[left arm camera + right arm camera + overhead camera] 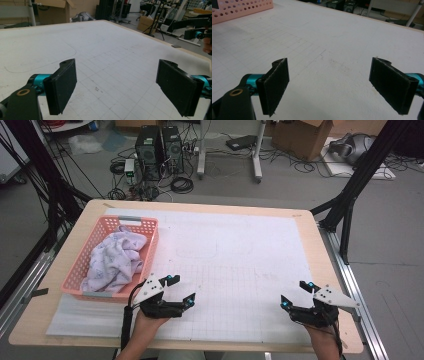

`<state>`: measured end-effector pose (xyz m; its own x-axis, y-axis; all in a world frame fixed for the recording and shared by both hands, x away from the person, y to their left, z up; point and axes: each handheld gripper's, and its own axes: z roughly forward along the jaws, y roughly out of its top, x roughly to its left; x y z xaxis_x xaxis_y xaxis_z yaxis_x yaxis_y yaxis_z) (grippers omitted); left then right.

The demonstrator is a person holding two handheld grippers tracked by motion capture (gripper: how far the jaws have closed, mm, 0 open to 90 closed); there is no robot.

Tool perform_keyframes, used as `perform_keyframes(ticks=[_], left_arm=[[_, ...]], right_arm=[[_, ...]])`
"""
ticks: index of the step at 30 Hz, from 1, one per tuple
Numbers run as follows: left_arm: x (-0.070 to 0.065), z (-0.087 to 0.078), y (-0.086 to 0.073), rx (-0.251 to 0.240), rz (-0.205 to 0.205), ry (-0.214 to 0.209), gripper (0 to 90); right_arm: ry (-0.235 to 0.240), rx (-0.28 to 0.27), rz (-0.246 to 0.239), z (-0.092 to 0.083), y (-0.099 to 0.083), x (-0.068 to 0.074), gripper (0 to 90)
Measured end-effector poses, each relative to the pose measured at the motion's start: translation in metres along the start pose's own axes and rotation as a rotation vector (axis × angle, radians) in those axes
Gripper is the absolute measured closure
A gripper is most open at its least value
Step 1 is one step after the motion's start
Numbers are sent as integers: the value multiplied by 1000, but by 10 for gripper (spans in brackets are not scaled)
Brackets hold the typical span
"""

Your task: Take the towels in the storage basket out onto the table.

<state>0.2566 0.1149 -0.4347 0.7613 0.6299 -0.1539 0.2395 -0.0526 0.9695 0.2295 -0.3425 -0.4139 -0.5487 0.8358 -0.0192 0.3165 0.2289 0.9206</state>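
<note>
**Fingers wide and empty, cloth in the basket**

The fingers of the left gripper [181, 288] and the right gripper [295, 294] stand wide apart with nothing between them, over the near part of the tabletop [300, 222]. A white gridded sheet [240, 265] covers most of it. At the left, a pink basket [145, 222] holds a crumpled pale cloth [115, 260], close to the left gripper. The right gripper view cuts the basket [239, 8] off to one perforated wall, hiding the cloth.

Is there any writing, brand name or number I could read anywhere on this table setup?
None can be read. The white mat carries only a printed grid and faint outlines. A few tiny dark marks on it are too small to read. The pink basket and the cloth bear no text.
</note>
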Motion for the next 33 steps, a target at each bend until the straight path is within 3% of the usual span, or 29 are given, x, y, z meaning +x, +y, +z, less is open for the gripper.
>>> perform_keyframes(ticks=[33], left_arm=[[-3, 0, -1, 10, -5, -1, 175]], right_arm=[[12, 8, 10, -1, -3, -4, 150]])
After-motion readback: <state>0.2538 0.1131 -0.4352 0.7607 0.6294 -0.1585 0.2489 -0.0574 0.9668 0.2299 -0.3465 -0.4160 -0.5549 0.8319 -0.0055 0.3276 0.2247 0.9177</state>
